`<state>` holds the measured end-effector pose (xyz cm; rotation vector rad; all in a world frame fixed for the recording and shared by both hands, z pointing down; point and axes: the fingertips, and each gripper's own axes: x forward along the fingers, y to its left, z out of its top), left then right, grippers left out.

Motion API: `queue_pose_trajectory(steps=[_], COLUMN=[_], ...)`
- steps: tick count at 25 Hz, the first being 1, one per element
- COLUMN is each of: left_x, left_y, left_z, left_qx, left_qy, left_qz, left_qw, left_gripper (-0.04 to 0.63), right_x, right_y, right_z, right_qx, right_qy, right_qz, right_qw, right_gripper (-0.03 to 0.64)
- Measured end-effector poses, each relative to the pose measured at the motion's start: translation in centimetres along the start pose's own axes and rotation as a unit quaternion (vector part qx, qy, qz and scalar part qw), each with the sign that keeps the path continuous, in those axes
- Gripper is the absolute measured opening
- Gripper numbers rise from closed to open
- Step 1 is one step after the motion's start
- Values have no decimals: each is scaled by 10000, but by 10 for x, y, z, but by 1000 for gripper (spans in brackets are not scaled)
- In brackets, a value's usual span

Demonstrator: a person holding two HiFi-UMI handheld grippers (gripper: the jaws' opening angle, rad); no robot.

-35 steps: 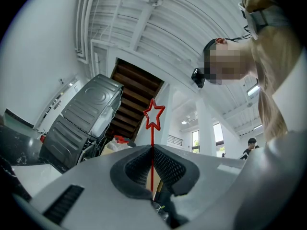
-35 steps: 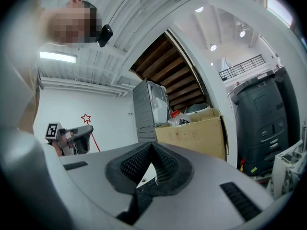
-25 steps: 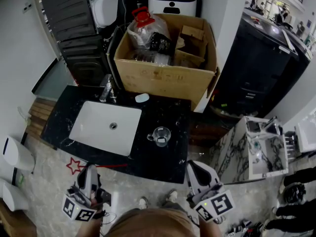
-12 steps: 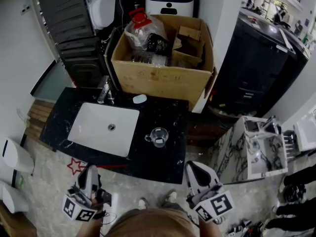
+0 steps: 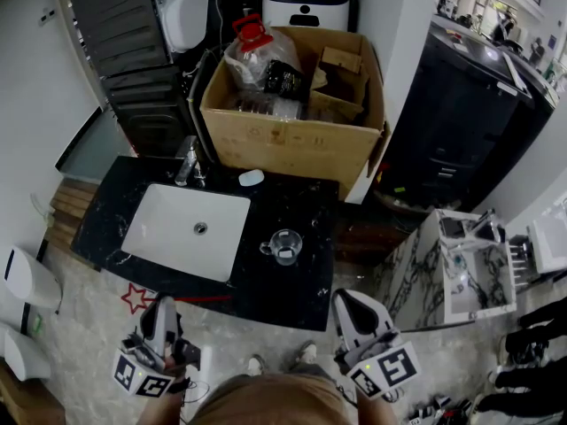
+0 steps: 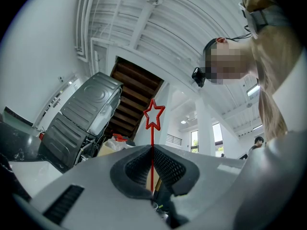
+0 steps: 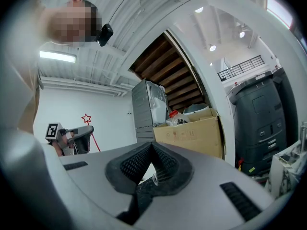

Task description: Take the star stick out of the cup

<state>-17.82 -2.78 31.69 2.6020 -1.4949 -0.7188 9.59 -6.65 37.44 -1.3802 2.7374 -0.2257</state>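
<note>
While the left gripper [image 5: 161, 306] is clamped tight on the red star stick [image 6: 153, 137], the star end pokes out beyond its jaw tips, well apart from the glass cup [image 5: 285, 244]. That cup stands on the black counter [image 5: 282, 204] ahead of both grippers, nearer the right gripper [image 5: 342, 297], whose jaws are pressed together on nothing.

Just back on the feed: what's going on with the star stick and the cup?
A person holds a gripper in each hand. The left gripper is shut on the thin red star-topped stick, which is out of the clear glass cup and held in front of the black counter. The cup stands on that counter, right of the white sink. The right gripper is shut and empty, off the counter's front right corner.
</note>
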Motion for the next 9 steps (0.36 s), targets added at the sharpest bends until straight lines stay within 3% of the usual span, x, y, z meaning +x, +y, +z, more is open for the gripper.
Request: queue_pose_trajectory(steps=[9], left_x=[3], left_y=[-2], left_z=[-1], left_qx=[18], left_qy=[21], left_qz=[-12], left_qw=[10000], left_gripper=[6], right_x=[0], right_y=[-3], right_z=[3], right_qx=[1], right_qy=[-27], right_qz=[2], right_qw=[10000], right_gripper=[-2])
